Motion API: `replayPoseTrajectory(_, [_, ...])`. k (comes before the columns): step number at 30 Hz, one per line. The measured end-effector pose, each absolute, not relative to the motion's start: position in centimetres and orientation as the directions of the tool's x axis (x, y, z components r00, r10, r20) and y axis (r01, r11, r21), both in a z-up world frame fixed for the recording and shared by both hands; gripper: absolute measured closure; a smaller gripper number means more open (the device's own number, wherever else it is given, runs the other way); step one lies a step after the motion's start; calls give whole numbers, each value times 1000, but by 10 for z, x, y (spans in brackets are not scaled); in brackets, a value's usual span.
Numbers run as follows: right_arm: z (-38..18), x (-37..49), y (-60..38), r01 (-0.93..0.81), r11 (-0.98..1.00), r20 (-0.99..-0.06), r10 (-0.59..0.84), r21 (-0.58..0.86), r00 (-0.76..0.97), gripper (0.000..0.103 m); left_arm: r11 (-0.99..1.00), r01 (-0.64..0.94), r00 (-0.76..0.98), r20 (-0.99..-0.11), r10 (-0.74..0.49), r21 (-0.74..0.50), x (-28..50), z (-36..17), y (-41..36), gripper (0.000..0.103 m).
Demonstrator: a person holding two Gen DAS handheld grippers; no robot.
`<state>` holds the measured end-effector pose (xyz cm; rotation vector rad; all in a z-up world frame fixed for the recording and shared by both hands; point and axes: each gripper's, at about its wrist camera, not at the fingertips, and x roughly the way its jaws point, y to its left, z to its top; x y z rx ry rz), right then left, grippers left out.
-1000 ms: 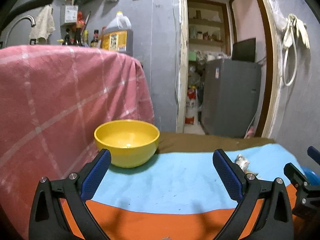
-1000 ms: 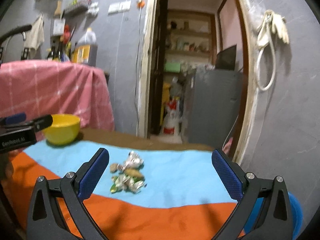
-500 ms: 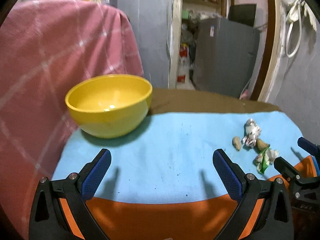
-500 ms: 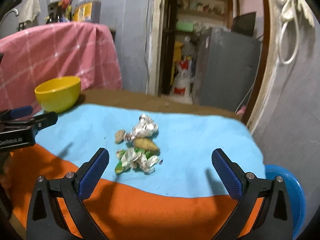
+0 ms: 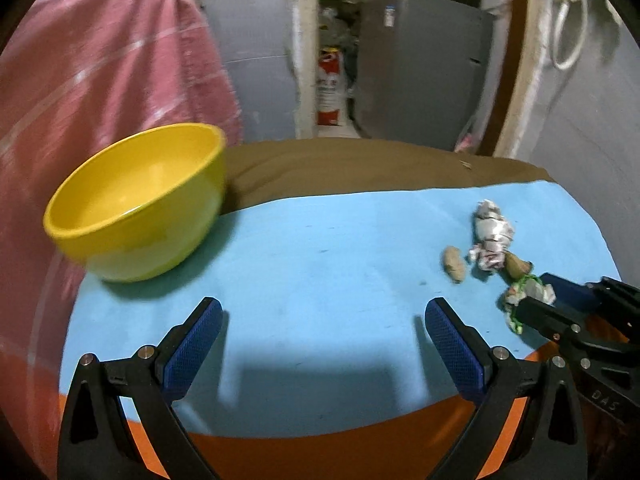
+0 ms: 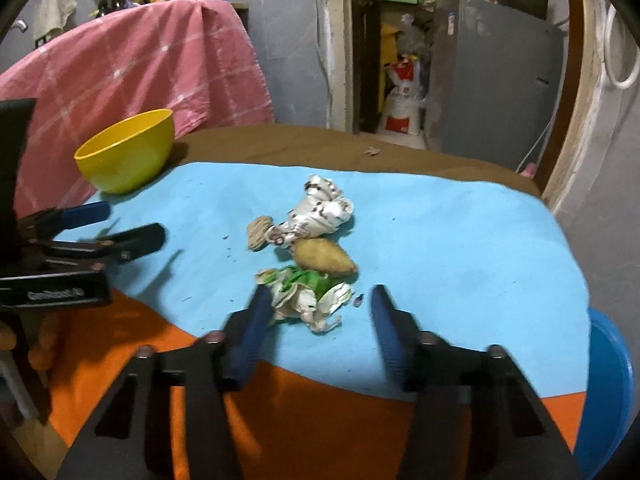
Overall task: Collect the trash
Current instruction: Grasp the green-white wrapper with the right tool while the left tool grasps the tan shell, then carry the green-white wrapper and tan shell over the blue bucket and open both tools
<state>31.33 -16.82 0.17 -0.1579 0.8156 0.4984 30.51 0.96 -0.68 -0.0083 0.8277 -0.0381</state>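
Right gripper [image 6: 316, 312] angled down over the light blue mat [image 6: 440, 232], jaws just closing in from wide, the green-and-white crumpled wrapper [image 6: 308, 296] lying between the blue pads. Left pad at the wrapper's edge, right pad still apart from it; no firm pinch visible, wrapper flat on the mat. Just beyond it, a tan peanut shell [image 6: 324, 256], then a white printed crumpled wrapper [image 6: 320, 212] and a small brown shell piece [image 6: 258, 232] to its left, all in one loose cluster near the middle of the mat. Left gripper [image 5: 324, 344] hovering low over the near left part of the mat, jaws spread wide, nothing between them. Yellow bowl [image 5: 136, 204] at the far left corner of the mat, upright, well apart from the trash, against a pink checked cloth [image 5: 100, 80]. Orange cloth [image 6: 300, 408] under the mat's near edge, brown cloth [image 6: 300, 144] at the far edge. Blue bin rim [image 6: 608, 392] low at the right.
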Motion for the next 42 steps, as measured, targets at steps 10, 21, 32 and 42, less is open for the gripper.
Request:
replayPoseTrajectory(10, [5,310,-186,-451,885,-702,392,113,594,92,977,212,633,-762,-134,5,326,-15,-28,31])
replayPoseTrajectory(21, [9,308,-215,-410,896,-666,412,171,621,92,968,253,598,-785,-161,-6,349,-21,-49,66])
replayPoseTrajectory(32, [9,305,-217,-404,897,-652,415,179,634,92,959,281,601,-773,-202,-32,338,-19,-56,89])
replayPoseTrajectory(42, [24,287,-238,-370,909,-554,412,194,723,92,953,292,683,-682,-263,-76,306,12,-63,89])
